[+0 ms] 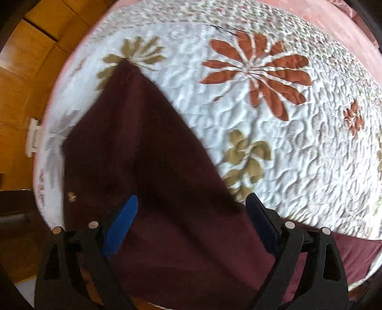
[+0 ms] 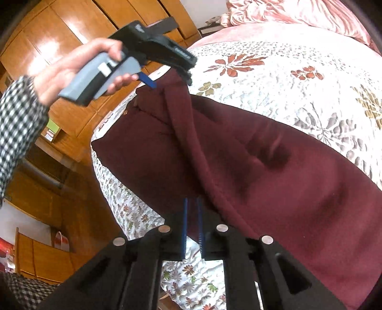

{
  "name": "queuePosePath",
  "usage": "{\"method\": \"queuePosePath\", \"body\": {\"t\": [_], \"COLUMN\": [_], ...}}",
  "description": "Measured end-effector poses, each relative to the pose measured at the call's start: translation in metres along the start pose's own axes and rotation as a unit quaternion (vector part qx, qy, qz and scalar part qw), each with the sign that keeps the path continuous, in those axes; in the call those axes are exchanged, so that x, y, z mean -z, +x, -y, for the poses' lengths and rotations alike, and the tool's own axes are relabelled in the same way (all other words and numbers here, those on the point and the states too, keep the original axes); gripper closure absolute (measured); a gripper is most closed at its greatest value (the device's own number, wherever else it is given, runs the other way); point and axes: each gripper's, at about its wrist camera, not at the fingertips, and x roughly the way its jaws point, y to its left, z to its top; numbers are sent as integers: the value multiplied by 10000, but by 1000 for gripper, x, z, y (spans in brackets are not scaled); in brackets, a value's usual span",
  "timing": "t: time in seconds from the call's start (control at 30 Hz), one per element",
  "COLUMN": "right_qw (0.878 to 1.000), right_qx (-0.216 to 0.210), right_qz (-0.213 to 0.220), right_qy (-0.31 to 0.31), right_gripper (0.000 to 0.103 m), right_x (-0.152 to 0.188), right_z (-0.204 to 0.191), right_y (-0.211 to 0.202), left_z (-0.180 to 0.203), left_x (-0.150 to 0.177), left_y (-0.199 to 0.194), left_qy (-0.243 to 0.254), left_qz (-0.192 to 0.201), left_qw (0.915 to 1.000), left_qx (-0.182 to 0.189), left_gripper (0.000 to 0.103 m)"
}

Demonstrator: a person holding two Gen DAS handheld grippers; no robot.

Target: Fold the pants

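Observation:
Dark maroon pants [image 1: 148,152] lie on a floral quilted bed. In the left wrist view my left gripper [image 1: 191,214] is open, its blue fingers spread wide just above the cloth. In the right wrist view the pants [image 2: 274,171] stretch across the bed with a raised fold running along them. My right gripper [image 2: 193,209] is shut, its blue pads nearly together at the near edge of the pants; whether cloth is pinched between them I cannot tell. The left gripper [image 2: 152,83] shows at the far end, held by a hand over the waistband.
The white quilt [image 1: 286,143] with red and olive flowers covers the bed. A pink blanket [image 2: 298,14] lies at the far end. Wooden wardrobe doors [image 2: 59,35] stand beside the bed. The person's checked sleeve [image 2: 16,124] is at the left.

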Motion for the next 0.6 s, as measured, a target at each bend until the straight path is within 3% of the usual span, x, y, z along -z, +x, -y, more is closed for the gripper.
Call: {"method": "queuePosePath", "body": {"t": [0.13,0.23,0.3,0.33,0.37,0.5,0.6], "right_qw": [10000,9999,9998,9997,9997,9994,9989], "right_qx": [4,-11,-13,-10,-15,5,15], "right_qz": [19,48,75,90,100,131,182], "right_qy": [31,113,188,215,241,332,435], "right_gripper": [94,94,93,92,90,90,89], "right_x": [6,7,8,9,10,13,15], "right_z": [4,9,13,16,18,24,27], "right_y": [-3,-4,-5,-6,-6,-7,-11], "left_z": [15,15,8,3,-1,-21,-41], "left_x": [-13,-22,-24,-23,-22,-17,-3], "left_y": [15,28,36,38,39,27,12], "left_qy": [263,188,52,-12,-64,-399,-667], "left_qz": [-362,-573,-718,-780,-785,-557,-291], "left_qw": [9989,9976,9966,9960,9962,9976,9962], "left_qx": [-117,-326,-390,-427,-374,39,477], "left_gripper": [9,9,20,34,37,61,70]}}
